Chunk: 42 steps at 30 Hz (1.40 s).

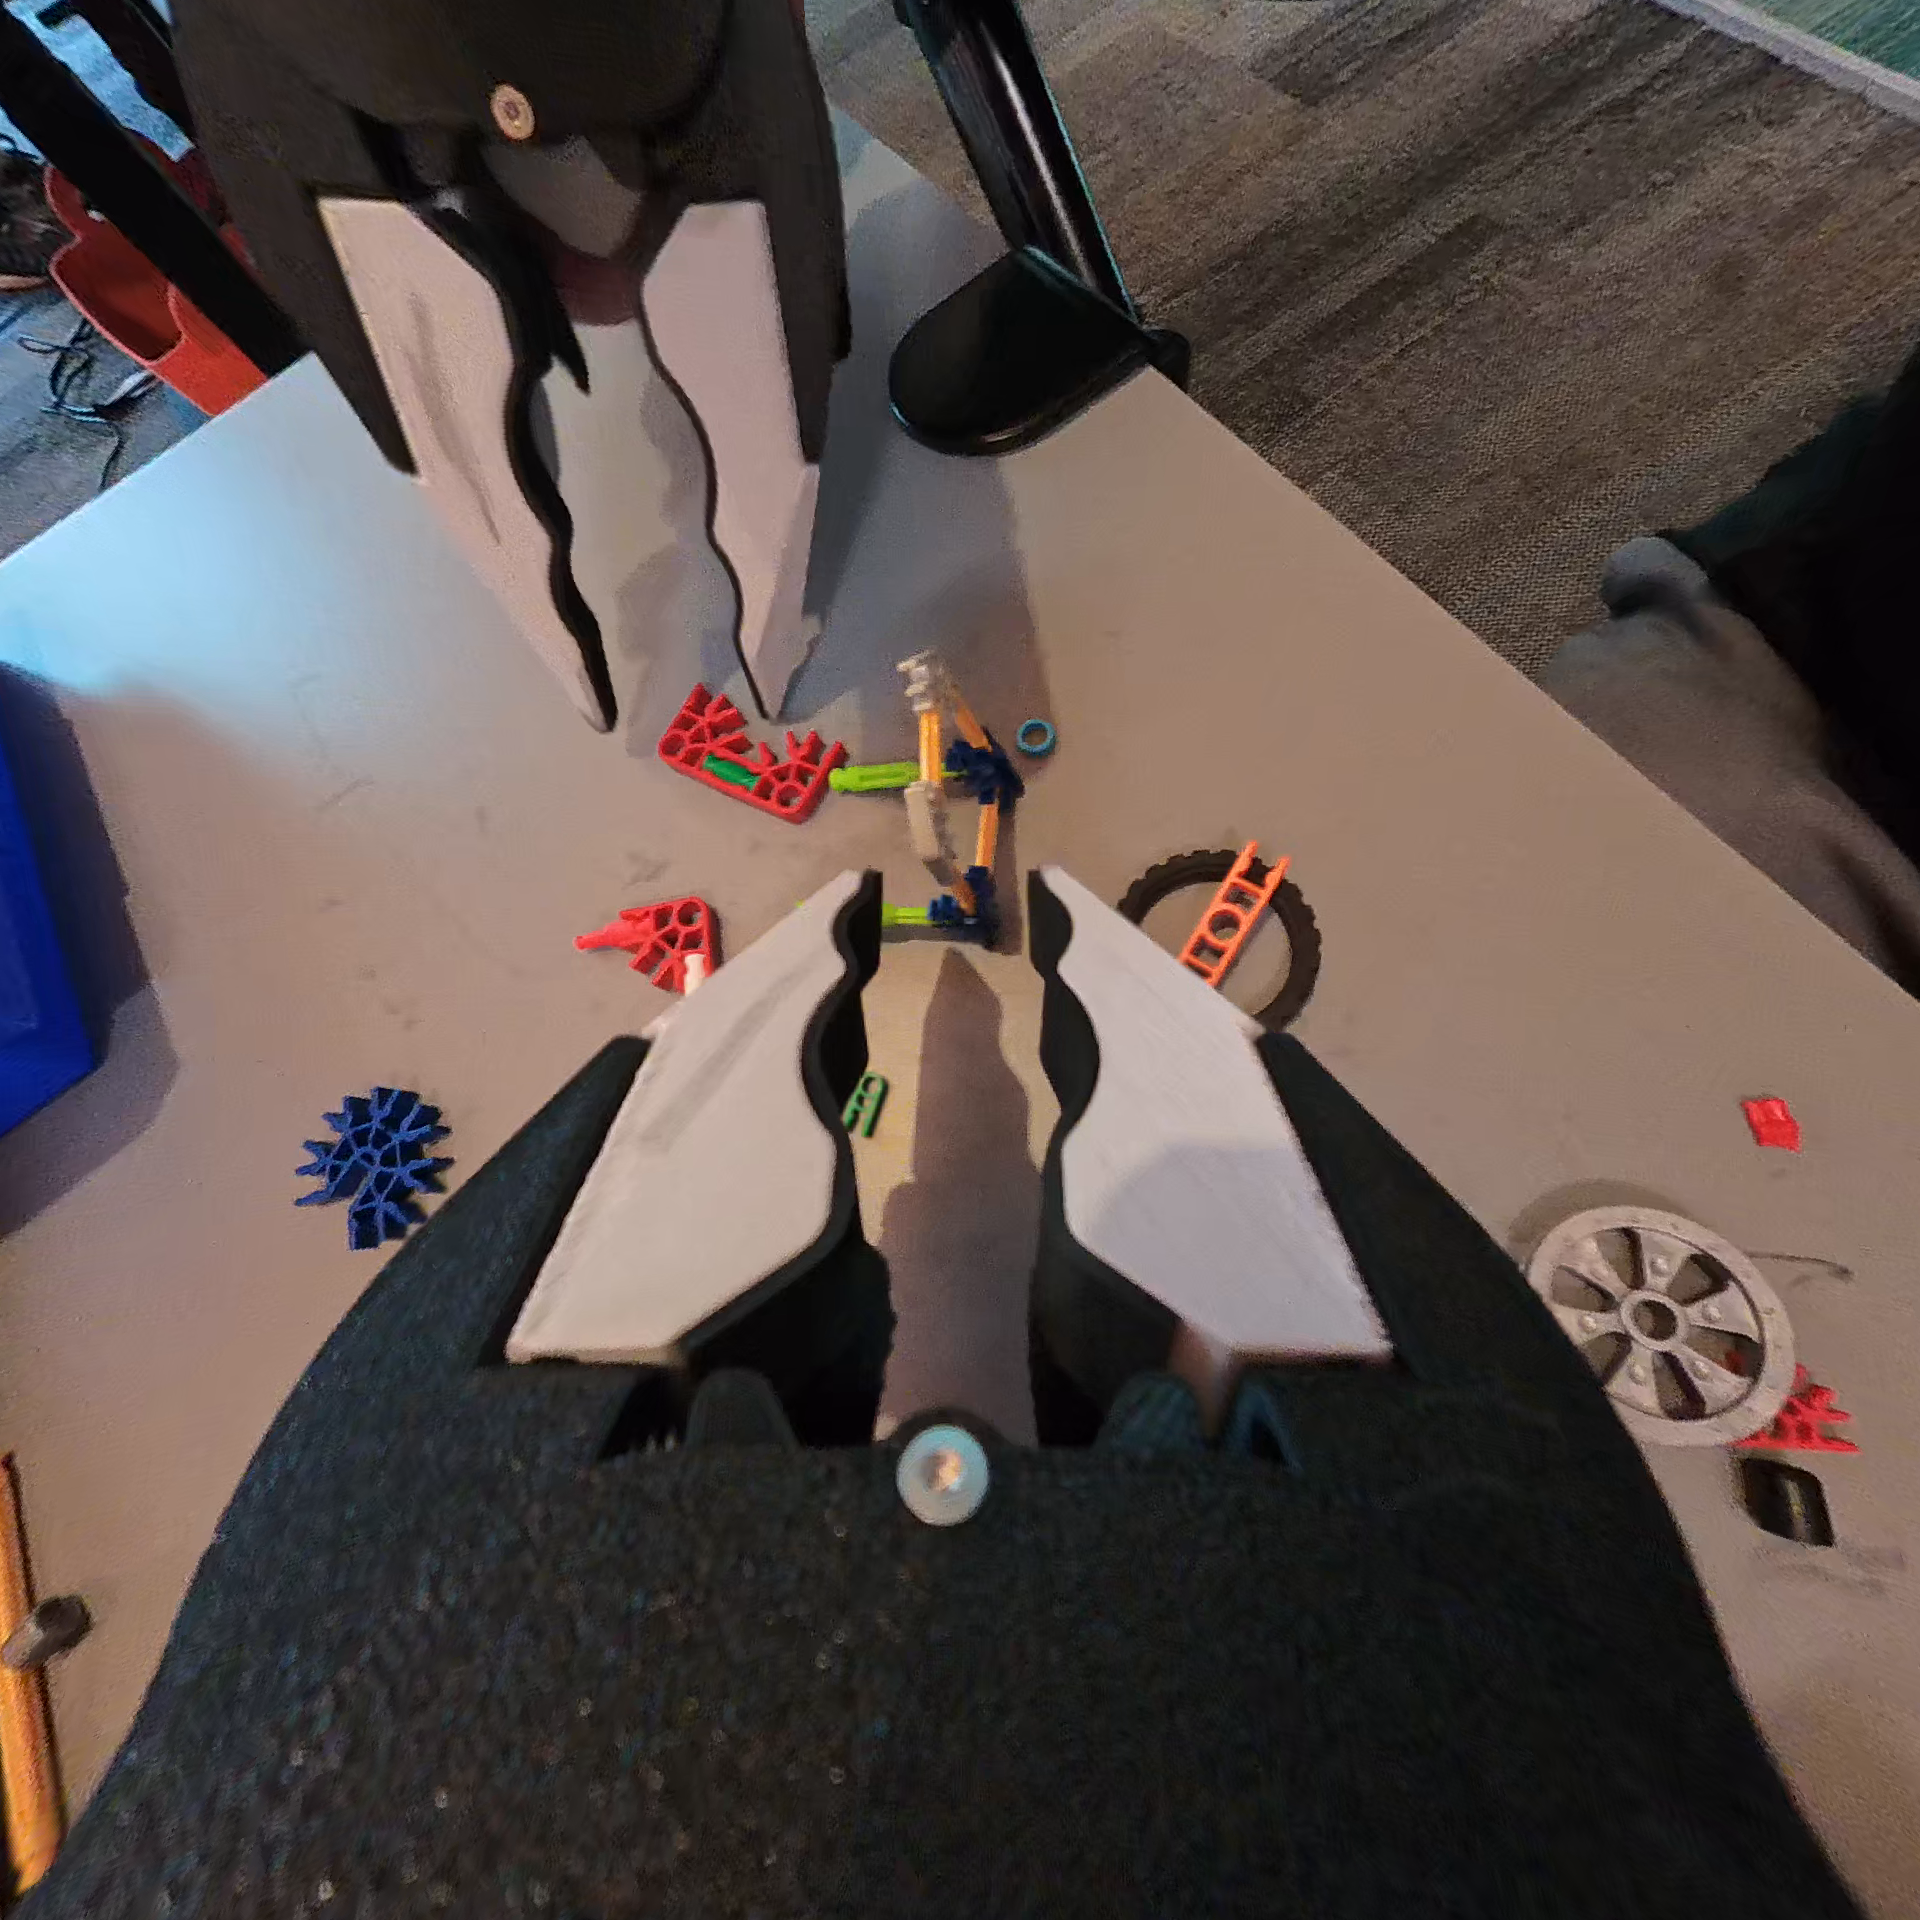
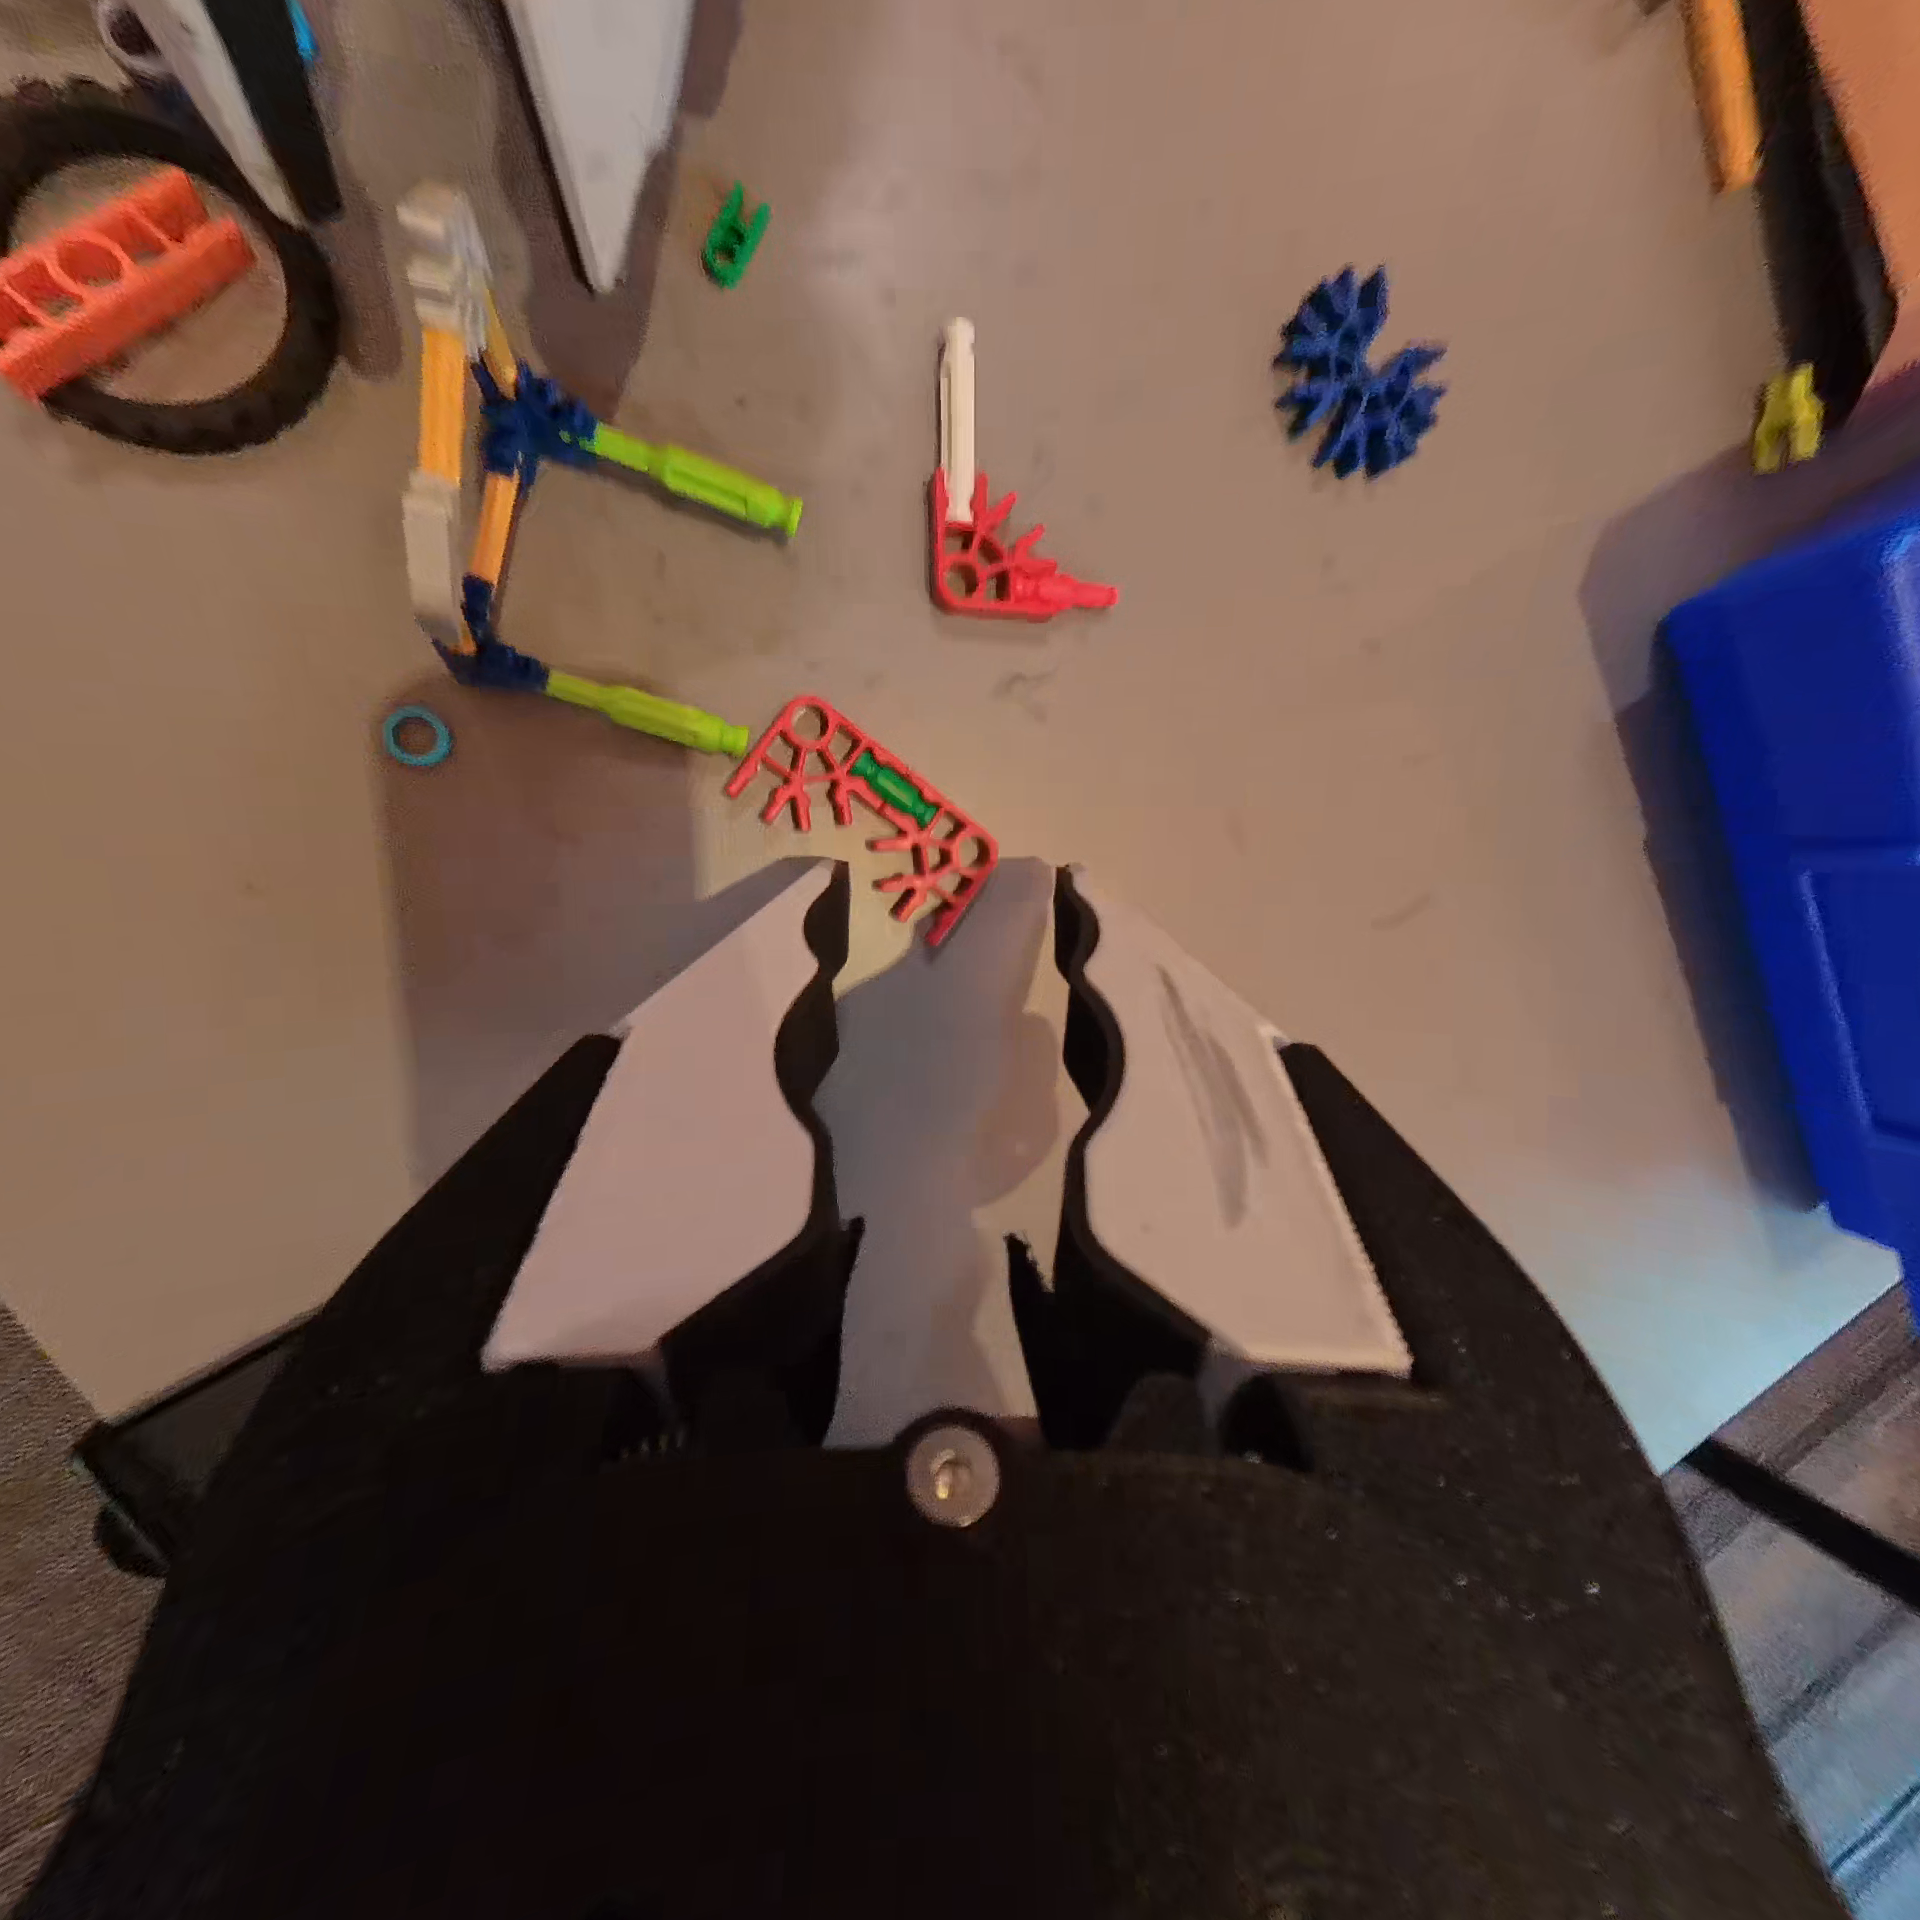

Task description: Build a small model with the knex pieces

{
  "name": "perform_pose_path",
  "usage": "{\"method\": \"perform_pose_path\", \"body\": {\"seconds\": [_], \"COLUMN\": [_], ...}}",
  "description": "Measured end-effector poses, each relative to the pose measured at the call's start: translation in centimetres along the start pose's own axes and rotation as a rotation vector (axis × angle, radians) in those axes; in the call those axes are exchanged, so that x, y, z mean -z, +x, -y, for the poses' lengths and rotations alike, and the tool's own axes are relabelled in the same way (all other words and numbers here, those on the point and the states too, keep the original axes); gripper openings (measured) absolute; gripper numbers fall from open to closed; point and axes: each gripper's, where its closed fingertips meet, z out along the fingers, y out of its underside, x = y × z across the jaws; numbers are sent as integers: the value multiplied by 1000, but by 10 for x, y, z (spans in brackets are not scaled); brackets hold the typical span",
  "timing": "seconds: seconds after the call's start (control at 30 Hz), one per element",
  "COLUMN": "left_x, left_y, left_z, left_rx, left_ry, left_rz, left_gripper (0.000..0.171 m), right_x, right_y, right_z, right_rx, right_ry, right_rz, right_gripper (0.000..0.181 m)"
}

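Observation:
My left gripper [image 1: 956, 894] is open and empty, low over the grey table [image 1: 312, 727]. Its tips flank the near end of a small rod assembly [image 1: 982, 774] of blue connectors with orange, white and lime rods. My right gripper [image 2: 948, 878] is open and empty. Its tips stand at a red double connector [image 2: 862, 800] with a green rod in it, whose near corner lies between them. The right gripper [image 1: 691, 717] shows opposite in the left wrist view, just above that red piece [image 1: 748, 764]. The assembly [image 2: 530, 421] lies beyond, with the left gripper's fingers [image 2: 603, 125] behind it.
A black tyre [image 1: 1304, 935] holds an orange ladder piece [image 1: 1231, 914]. Also about: a red corner connector [image 2: 987, 561] with a white rod, a blue snowflake connector [image 2: 1356, 374], a teal ring [image 2: 416, 738], a grey wheel hub [image 1: 1657, 1325], a blue bin [image 2: 1808, 810], a black stand base [image 1: 1018, 353]. My hands' fingertips stand some 11 cm from each other.

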Motion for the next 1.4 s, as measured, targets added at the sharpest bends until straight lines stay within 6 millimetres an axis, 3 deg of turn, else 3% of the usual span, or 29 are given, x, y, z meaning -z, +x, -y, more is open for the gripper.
{"method": "perform_pose_path", "body": {"seconds": [0.23, 0.5, 0.63, 0.77, 0.87, 1.0, 1.2, 1.37, 1.4], "left_x": [4, 1, -7, -3, 7, 7, -6, -5, -6], "left_y": [-10, -47, -40, -33, -45, -69, -75, -80, -79], "left_z": [2, 6, 6, 14, 25, 26, 27, 29, 28], "left_rx": [29, 46, 10, 30, 69, -45, -275, -344, -335], "left_ry": [31, 28, -9, 40, 112, 46, -67, -67, -66], "left_rz": [26, 204, 177, 118, 151, 311, 421, 491, 482], "left_gripper": [27, 24, 25, 25, 22, 25, 23, 6, 3], "right_x": [-5, -2, -1, 1, 4, 14, 37, 44, 44], "right_y": [-5, -3, 2, 7, 10, 16, 24, 22, 22], "right_z": [8, 4, 0, -2, 3, 17, 40, 47, 48], "right_rx": [6, -221, -296, -360, -415, -516, -583, -580, -574], "right_ry": [34, 76, 62, 72, 130, 254, 409, 432, 436], "right_rz": [58, 58, 70, 79, 79, 114, 185, 217, 219], "right_gripper": [23, 23, 22, 22, 22, 22, 22, 22, 3]}}
